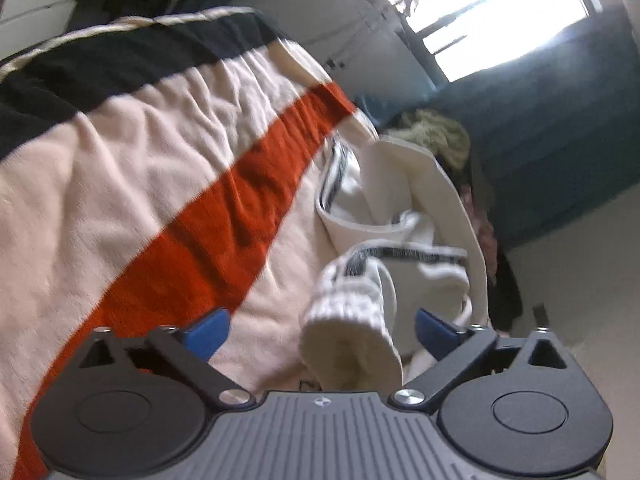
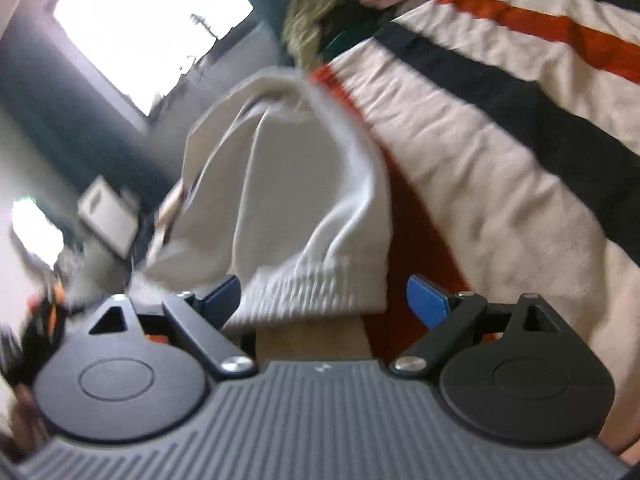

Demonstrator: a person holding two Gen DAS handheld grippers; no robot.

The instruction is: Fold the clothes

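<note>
Striped blanket (image 1: 132,168) is covering the bed, and a white garment (image 1: 404,240) is lying on it by a pile of clothes (image 1: 436,136). Left gripper (image 1: 320,334) and right gripper (image 2: 322,300) are both spread, each straddling a ribbed cuff (image 1: 348,320) without pinching. Soft, light and floppy, it should grip best at those thicker cuffs. Its length is running away from both cameras.

We see a striped blanket (image 1: 140,168), cream with orange and black bands, covering the bed. Behind it is a dark teal wall (image 1: 540,152) with a bright, washed-out window (image 1: 492,12). Pale wall (image 1: 580,272) lower right. In the right wrist view the window (image 2: 148,28) glares upper left; all blurry.
</note>
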